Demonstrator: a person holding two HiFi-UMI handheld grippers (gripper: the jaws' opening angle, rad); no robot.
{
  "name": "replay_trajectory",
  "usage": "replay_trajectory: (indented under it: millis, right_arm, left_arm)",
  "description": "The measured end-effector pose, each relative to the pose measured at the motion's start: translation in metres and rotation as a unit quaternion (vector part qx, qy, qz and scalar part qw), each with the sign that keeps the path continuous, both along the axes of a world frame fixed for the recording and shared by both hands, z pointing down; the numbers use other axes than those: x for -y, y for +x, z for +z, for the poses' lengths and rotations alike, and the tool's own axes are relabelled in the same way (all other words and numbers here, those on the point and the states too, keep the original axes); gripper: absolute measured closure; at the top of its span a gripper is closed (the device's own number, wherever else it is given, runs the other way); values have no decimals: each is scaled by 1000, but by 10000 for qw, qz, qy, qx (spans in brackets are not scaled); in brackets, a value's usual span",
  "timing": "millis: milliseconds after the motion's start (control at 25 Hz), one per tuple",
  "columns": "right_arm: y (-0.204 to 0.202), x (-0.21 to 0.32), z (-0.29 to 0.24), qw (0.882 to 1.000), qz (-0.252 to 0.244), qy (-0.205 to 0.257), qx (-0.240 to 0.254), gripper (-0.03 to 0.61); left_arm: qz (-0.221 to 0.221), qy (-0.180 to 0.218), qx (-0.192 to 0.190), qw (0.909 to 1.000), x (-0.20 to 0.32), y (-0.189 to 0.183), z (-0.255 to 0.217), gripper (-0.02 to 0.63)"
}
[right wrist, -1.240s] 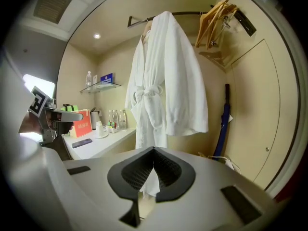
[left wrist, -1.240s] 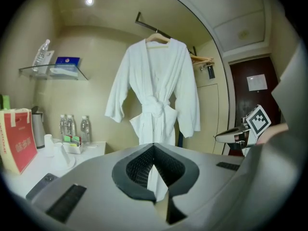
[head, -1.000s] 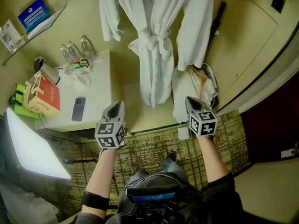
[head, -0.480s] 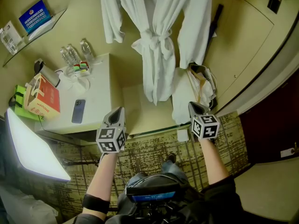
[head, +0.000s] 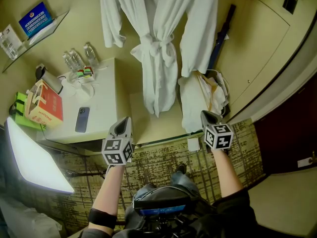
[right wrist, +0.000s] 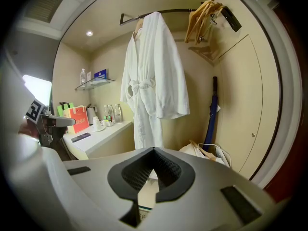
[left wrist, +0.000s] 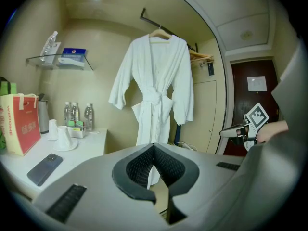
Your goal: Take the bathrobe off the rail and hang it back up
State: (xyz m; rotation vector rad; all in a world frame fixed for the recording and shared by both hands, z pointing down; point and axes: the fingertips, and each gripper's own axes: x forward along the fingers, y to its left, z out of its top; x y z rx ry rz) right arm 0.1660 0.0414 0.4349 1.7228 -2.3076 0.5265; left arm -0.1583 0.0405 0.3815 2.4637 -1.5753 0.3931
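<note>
A white bathrobe [head: 151,38] hangs on a hanger from the dark rail [left wrist: 166,30], belt tied at the waist. It also fills the middle of the left gripper view [left wrist: 154,85] and the right gripper view [right wrist: 151,76]. My left gripper [head: 124,121] is held low in front of the counter, well short of the robe, jaws shut and empty. My right gripper [head: 205,115] hovers before the white bag on the floor, also shut with nothing in it. Each gripper shows in the other's view: the right gripper [left wrist: 231,133], the left gripper [right wrist: 60,121].
A white counter [head: 101,98] at the left carries water bottles [head: 77,56], a phone [head: 82,119] and a red paper bag [head: 44,103]. A blue umbrella [head: 218,41] leans in the corner above a white bag [head: 198,100]. Wooden hangers [right wrist: 204,13] hang at the rail's right end. A lit panel [head: 29,157] stands lower left.
The right gripper has drifted a little down and right in the head view. The view has shifted, so the robe sits further left. The left gripper has hardly moved.
</note>
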Motion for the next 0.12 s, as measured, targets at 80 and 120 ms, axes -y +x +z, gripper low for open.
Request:
replay_trajectory:
  millis: [80,120]
  right_arm:
    - [8,2,4,10000,-7,-19,-24,563]
    - [12,2,6,10000,-10,-29,-37,563]
  left_arm:
    - [-34,-39,-7,10000,0,3,2,614]
    - [-47,-58,-12,10000,-1,5,3,614]
